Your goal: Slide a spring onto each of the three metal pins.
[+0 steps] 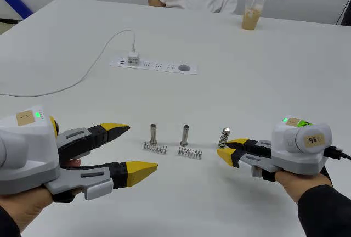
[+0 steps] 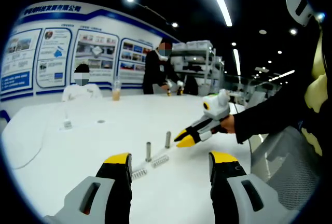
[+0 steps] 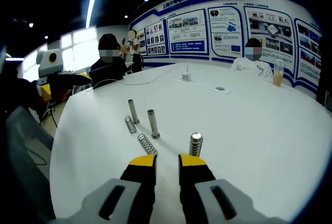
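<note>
Left gripper (image 1: 131,148) sits nearest in the head view, at eight o'clock of the work. Its jaws are spread wide and empty, pointing toward the row of pins at its two o'clock. Right gripper (image 1: 226,150) lies at three o'clock of the row, jaws almost together with a narrow gap and nothing between them. Its tips are just beside the right pin (image 1: 226,131), which carries a fitted spring (image 1: 222,139). Left pin (image 1: 153,134) and middle pin (image 1: 185,135) stand upright and bare. At six o'clock of each, a loose coil lies flat on the white table (image 1: 247,83): the left spring (image 1: 154,148) and the middle spring (image 1: 190,152). One pin of three looks done. Next, I judge, a gripper must pinch a loose spring near one end, stand it upright, and centre its bore over a bare pin's top before lowering.
</note>
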